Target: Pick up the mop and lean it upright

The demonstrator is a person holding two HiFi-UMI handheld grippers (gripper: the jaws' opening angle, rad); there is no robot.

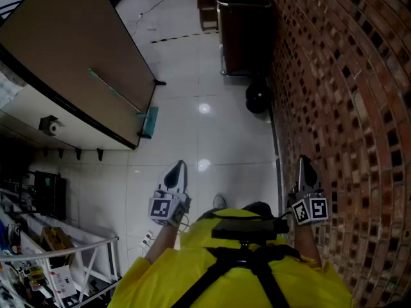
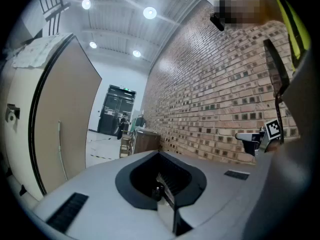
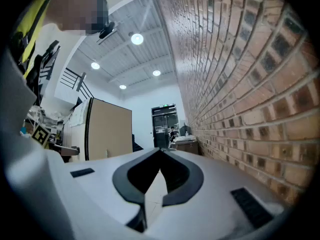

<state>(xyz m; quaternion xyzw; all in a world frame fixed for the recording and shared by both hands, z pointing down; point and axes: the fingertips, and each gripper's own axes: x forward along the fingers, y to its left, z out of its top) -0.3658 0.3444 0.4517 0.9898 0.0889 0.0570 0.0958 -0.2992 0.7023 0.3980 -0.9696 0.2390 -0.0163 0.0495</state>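
The mop stands leaning against a brown partition wall, with its teal head on the white floor and its thin handle running up the panel. In the left gripper view the handle shows as a pale line on that panel. My left gripper is held low in front of me, well short of the mop, shut and empty. Beside the brick wall my right gripper is also shut with nothing in it.
A brick wall runs along the right. A dark brown cabinet and a round black object stand against it ahead. Metal shelving with clutter fills the lower left. A paper roll hangs on the partition's side.
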